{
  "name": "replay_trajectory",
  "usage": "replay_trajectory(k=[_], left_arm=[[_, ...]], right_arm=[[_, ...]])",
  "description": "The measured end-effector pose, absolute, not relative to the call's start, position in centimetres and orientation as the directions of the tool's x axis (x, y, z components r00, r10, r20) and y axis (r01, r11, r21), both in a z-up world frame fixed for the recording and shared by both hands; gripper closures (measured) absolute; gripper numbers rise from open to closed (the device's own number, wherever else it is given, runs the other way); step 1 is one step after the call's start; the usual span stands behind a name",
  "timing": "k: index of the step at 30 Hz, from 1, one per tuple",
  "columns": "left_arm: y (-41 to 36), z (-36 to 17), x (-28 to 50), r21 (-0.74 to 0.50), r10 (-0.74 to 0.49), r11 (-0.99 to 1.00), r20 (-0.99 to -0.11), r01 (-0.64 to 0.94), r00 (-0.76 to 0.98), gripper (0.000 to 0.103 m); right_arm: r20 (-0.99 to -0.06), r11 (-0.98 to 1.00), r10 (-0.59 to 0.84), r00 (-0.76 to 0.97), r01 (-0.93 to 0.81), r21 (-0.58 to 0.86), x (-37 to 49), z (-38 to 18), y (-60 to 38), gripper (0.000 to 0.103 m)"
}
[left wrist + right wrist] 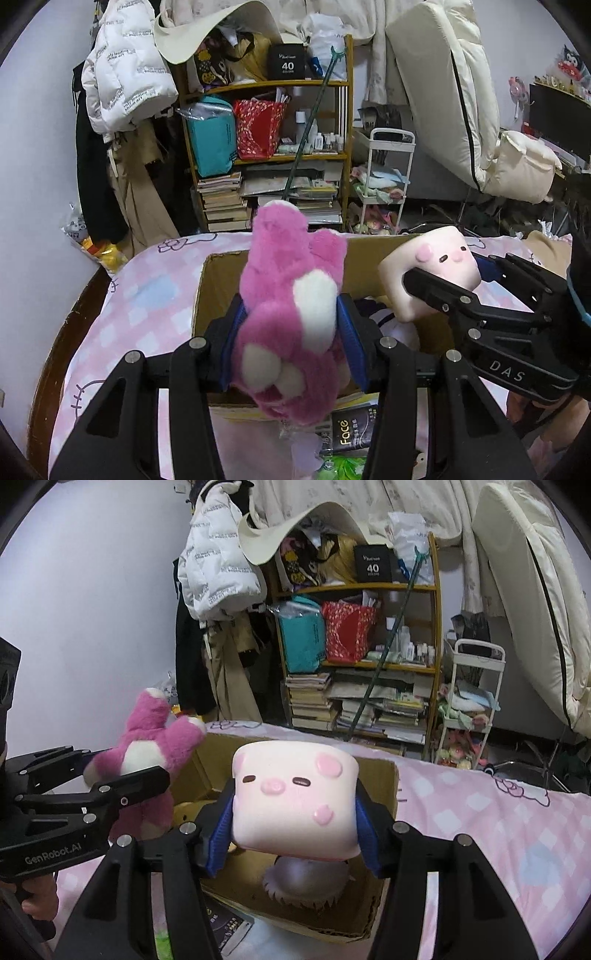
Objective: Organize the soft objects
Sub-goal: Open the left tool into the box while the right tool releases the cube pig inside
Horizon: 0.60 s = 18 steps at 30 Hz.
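Observation:
My left gripper [291,339] is shut on a pink plush bear [291,306] with white patches and holds it above the open cardboard box [207,291] on the bed. My right gripper [293,823] is shut on a pale pink square pig toy [295,797] and holds it above the same box [380,786]. Each gripper shows in the other view: the right one with the pig [432,273] at the right, the left one with the bear [147,753] at the left. A grey plush [306,880] lies in the box under the pig.
The box stands on a pink checked bedsheet [498,830]. A black "Face" packet [351,428] and a green packet lie in front of the box. Behind the bed are a cluttered wooden shelf [273,147], hanging coats [125,85], a white trolley [469,705] and a propped mattress [454,96].

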<state>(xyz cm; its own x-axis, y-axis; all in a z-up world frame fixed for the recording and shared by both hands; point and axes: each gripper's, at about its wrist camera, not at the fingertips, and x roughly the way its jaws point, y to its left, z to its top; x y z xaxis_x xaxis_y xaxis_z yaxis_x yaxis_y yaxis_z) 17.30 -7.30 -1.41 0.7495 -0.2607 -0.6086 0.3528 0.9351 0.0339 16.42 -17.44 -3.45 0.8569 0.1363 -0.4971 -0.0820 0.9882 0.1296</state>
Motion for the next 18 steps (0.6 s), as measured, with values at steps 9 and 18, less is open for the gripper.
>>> replay_trajectory(k=[9, 18], left_arm=[[-6.4, -2.7, 17.8, 0.023, -0.230, 0.949, -0.630, 0.314, 0.742, 0.047], [-5.6, -2.0, 16.4, 0.079, -0.165, 0.959, -0.623, 0.271, 0.764, 0.031]], right_arm=[[-0.521, 0.990, 0.119, 0.845, -0.060, 0.130, 16.7, -4.0, -17.6, 0.037], [-0.527, 0.985, 0.142, 0.838, -0.066, 0.160, 15.8, -3.6, -17.8, 0.020]])
